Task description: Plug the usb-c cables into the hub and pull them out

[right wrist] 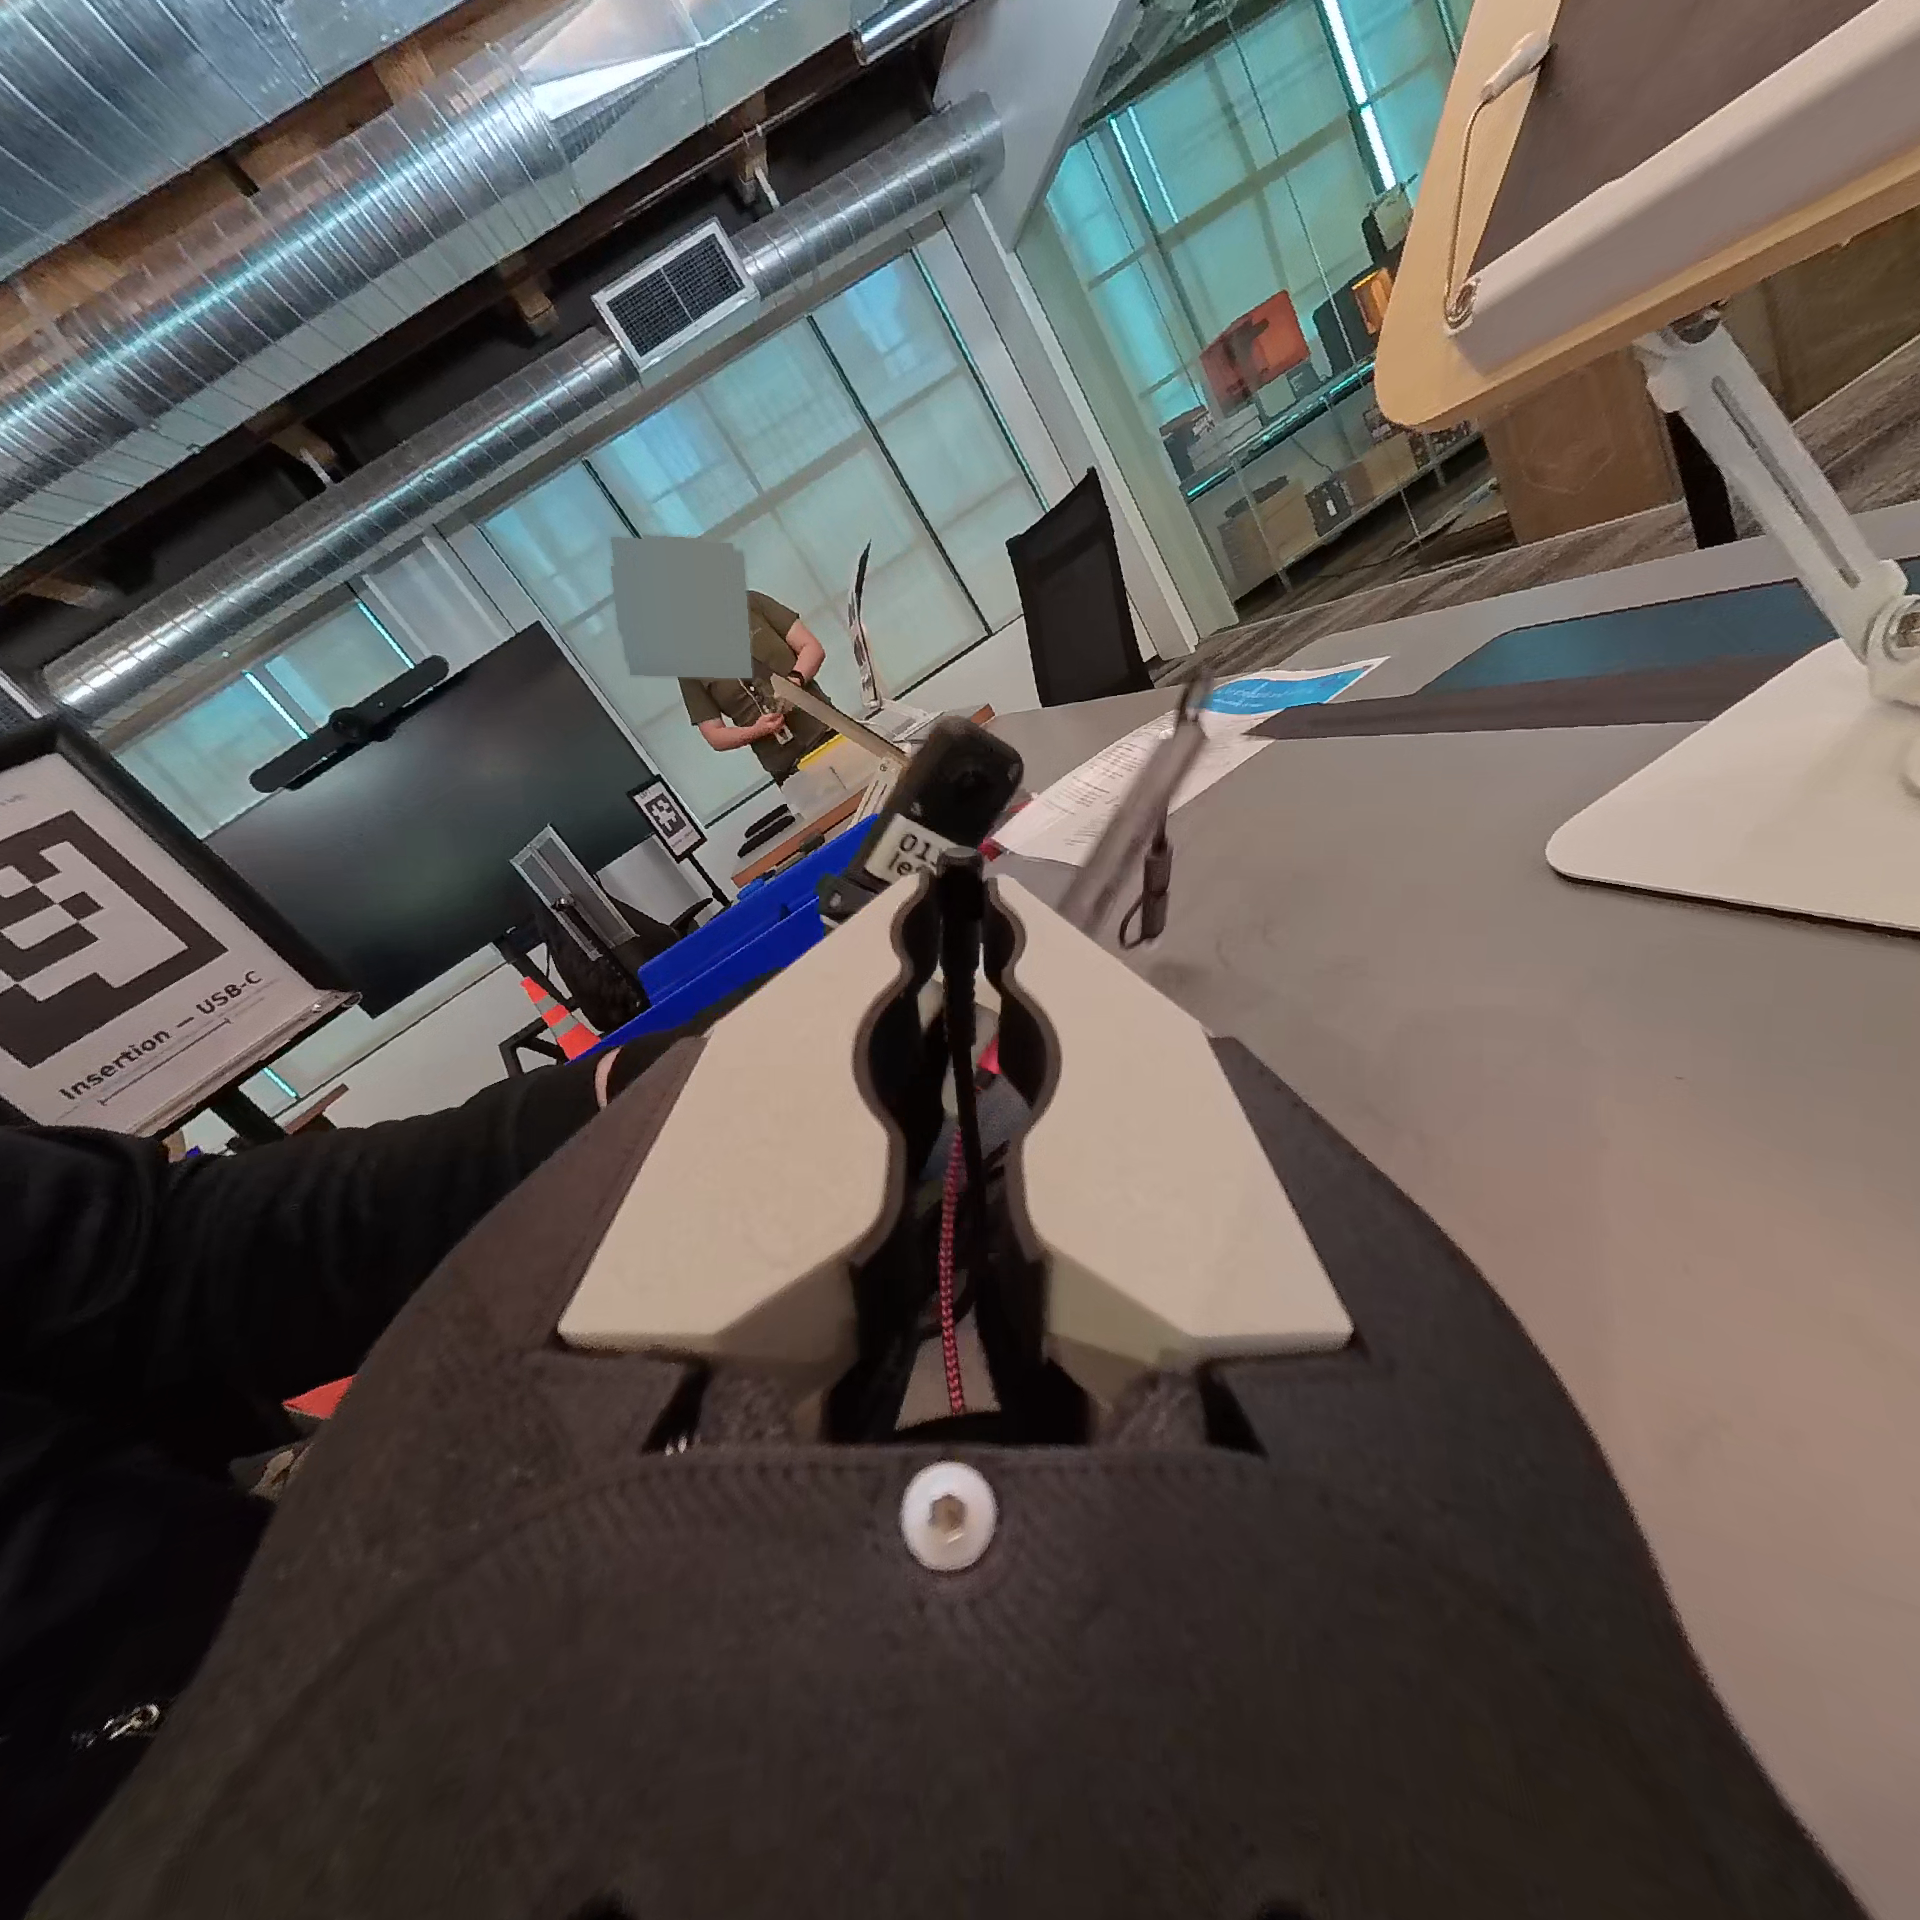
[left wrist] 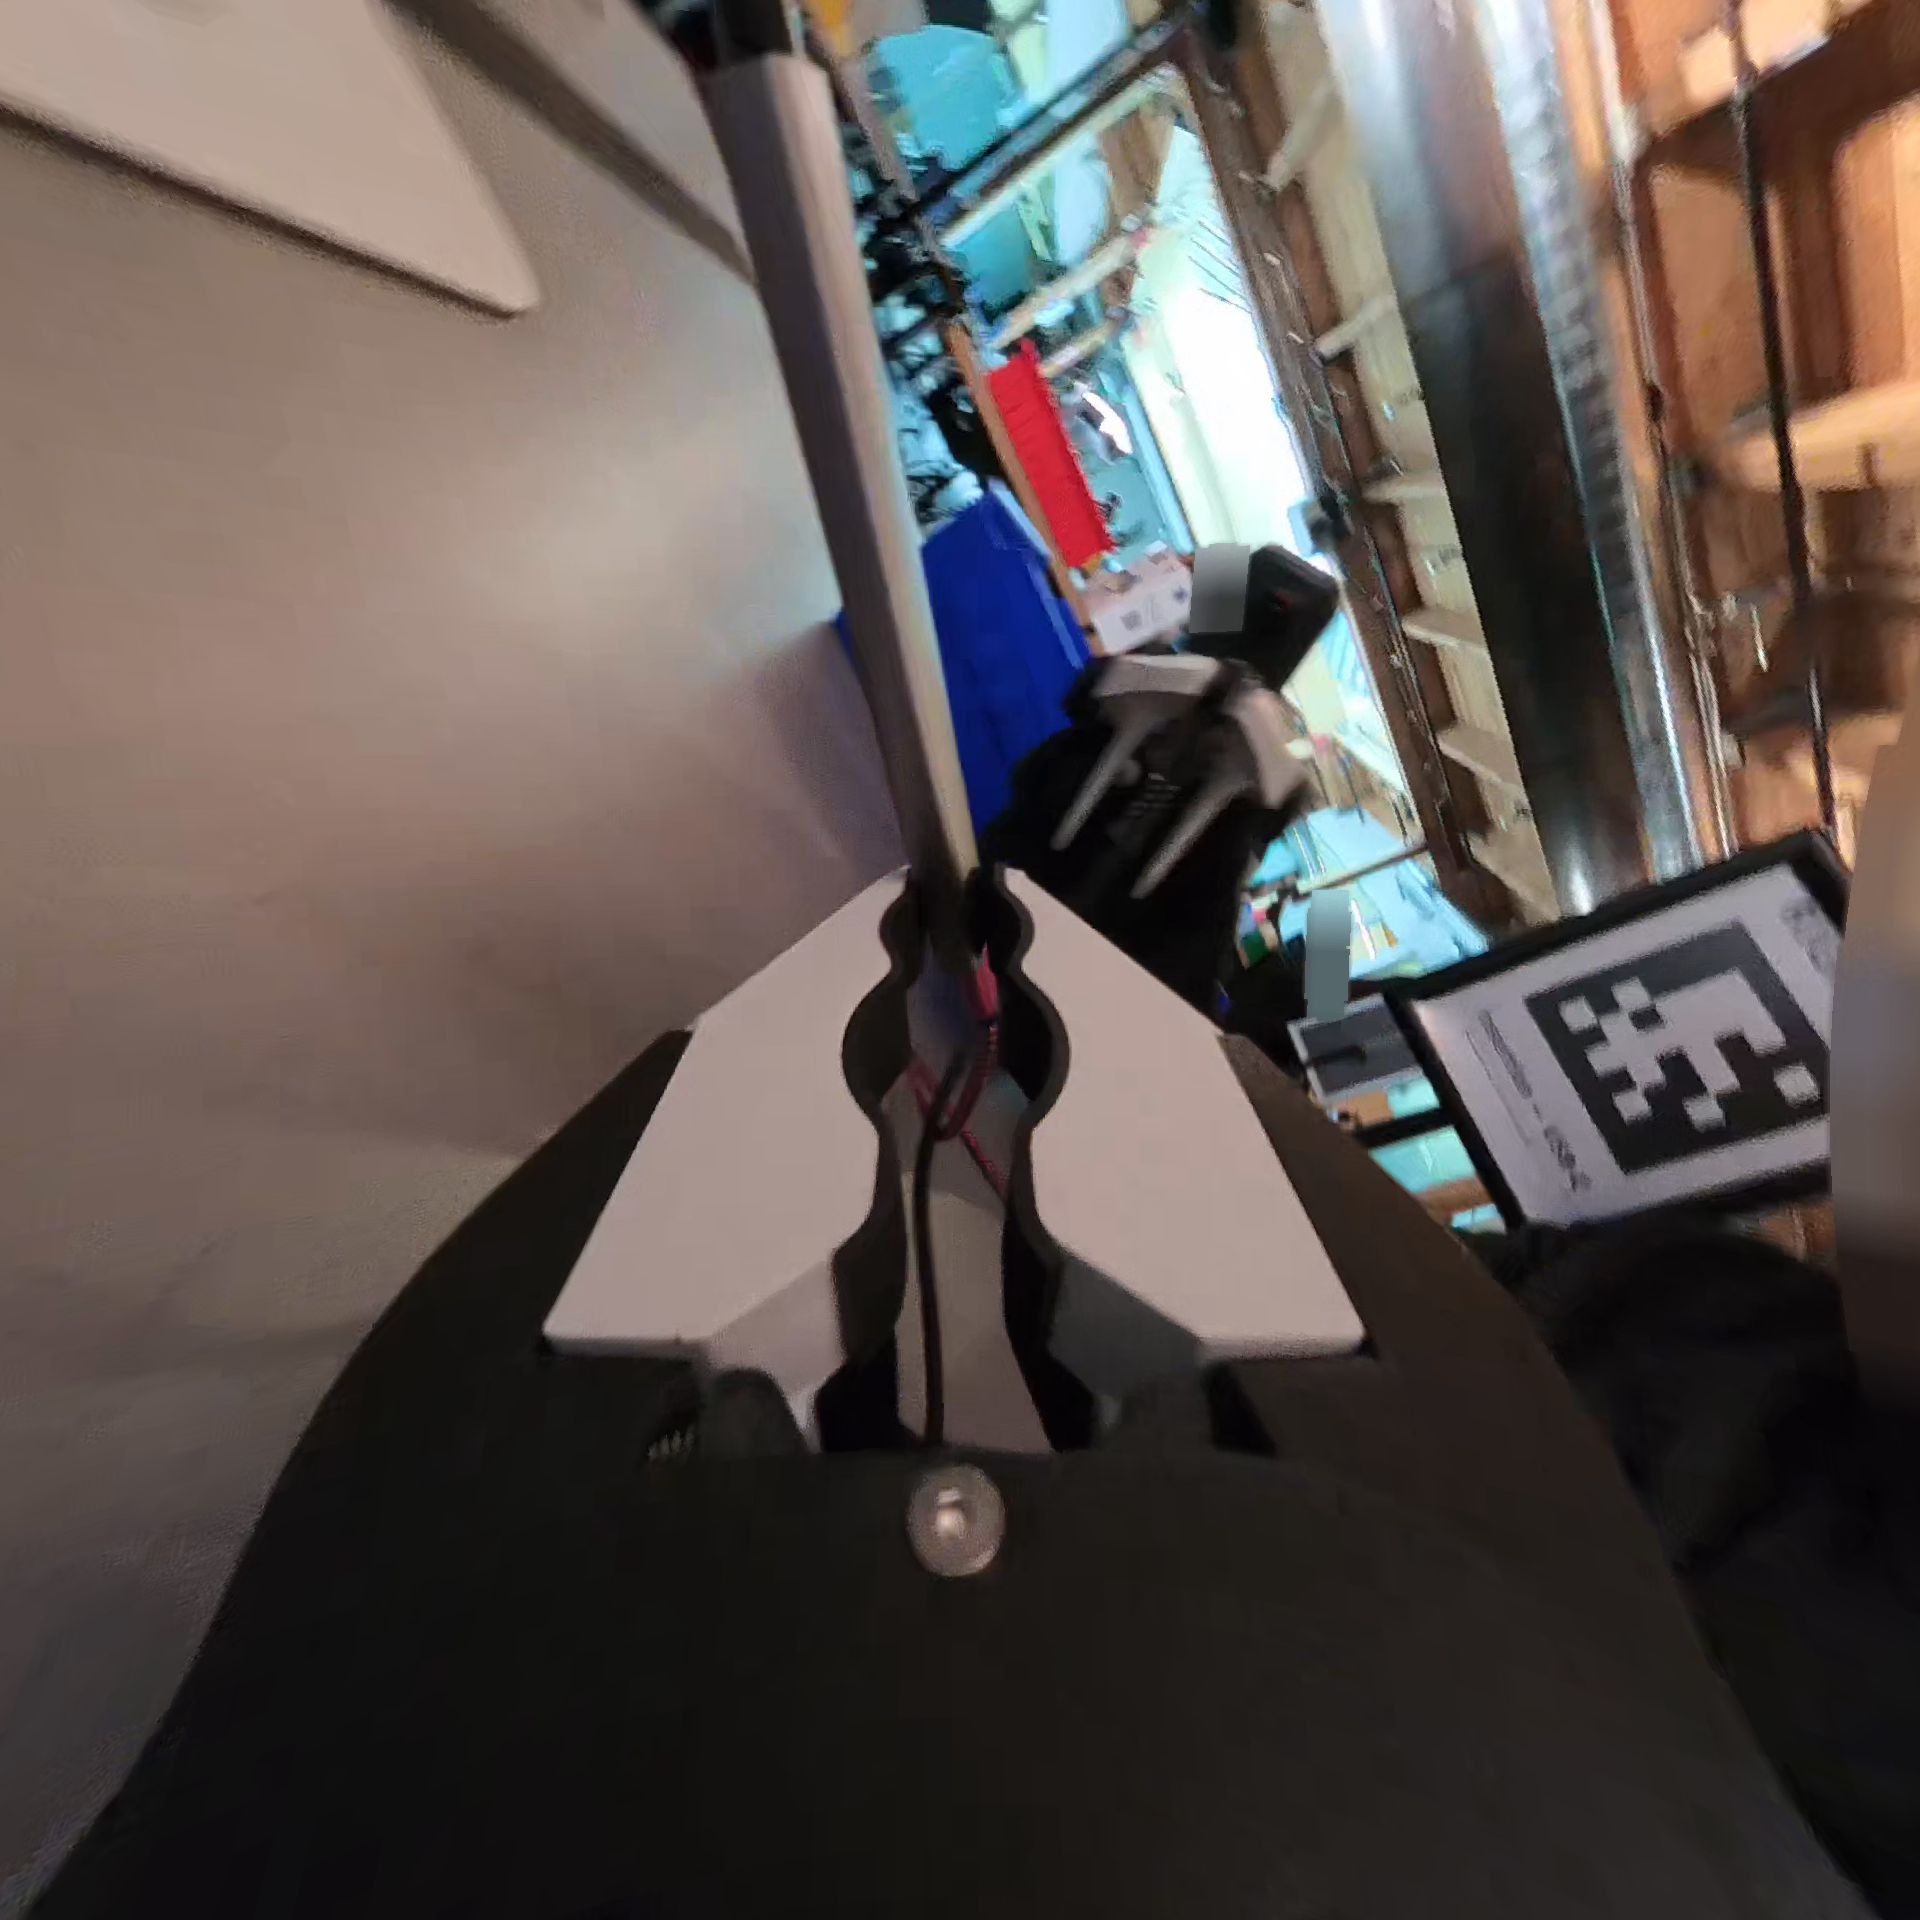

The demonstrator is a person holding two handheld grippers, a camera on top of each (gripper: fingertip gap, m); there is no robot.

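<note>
A broad grey tabletop (right wrist: 1455, 1091) filled the right wrist view, with a white monitor stand base (right wrist: 1766, 831) resting on it at the far right. A framed black-and-white marker sign (right wrist: 104, 935) stood at the left, beside a black sleeve (right wrist: 260, 1247). The right gripper (right wrist: 961, 883), with pale wedge fingers, was nearly pressed together, pinching a thin black usb-c cable (right wrist: 961, 997) whose plug poked just past the tips; a red braided cable (right wrist: 948, 1309) ran below it. In the left wrist view the left gripper (left wrist: 951, 904) was likewise almost closed, clamping the end of a long slim grey hub (left wrist: 831, 416) that extended away from it. The red braided cable reached the hub's gripped end.
</note>
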